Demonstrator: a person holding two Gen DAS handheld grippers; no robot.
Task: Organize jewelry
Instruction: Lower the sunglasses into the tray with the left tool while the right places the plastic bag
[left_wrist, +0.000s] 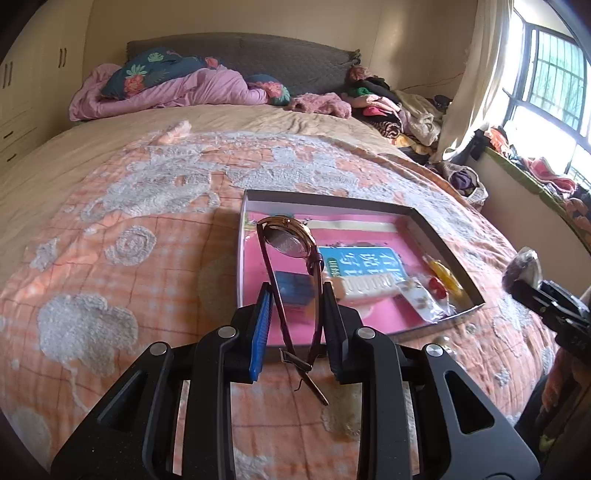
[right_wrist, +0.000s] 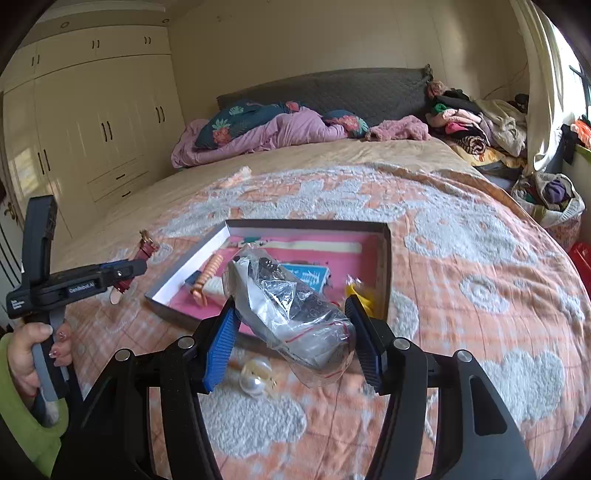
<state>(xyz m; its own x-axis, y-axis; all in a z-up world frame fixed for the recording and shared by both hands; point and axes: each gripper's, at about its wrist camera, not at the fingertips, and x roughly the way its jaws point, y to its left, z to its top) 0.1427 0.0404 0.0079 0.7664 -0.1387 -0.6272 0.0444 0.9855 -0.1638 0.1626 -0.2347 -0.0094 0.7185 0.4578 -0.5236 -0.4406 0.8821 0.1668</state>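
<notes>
My left gripper (left_wrist: 297, 295) is shut on a wristwatch (left_wrist: 290, 240) with a maroon strap and gold case, held up over the near left part of an open box (left_wrist: 439, 229) with a pink lining. From the right wrist view the left gripper (right_wrist: 125, 271) holds the watch (right_wrist: 142, 247) left of the box (right_wrist: 388, 266). My right gripper (right_wrist: 291, 317) is shut on a clear plastic bag (right_wrist: 291, 306) with dark jewelry inside, held above the box's near edge. A pearl piece (right_wrist: 255, 376) lies on the bedspread below it.
The box holds a blue card (left_wrist: 364, 264), a white comb-like piece (left_wrist: 369, 286), a small bag with red and yellow items (left_wrist: 441, 282) and an orange twisted band (right_wrist: 207, 277). It rests on an orange and grey bedspread (left_wrist: 129, 258). Clothes pile (right_wrist: 476, 125) at far right.
</notes>
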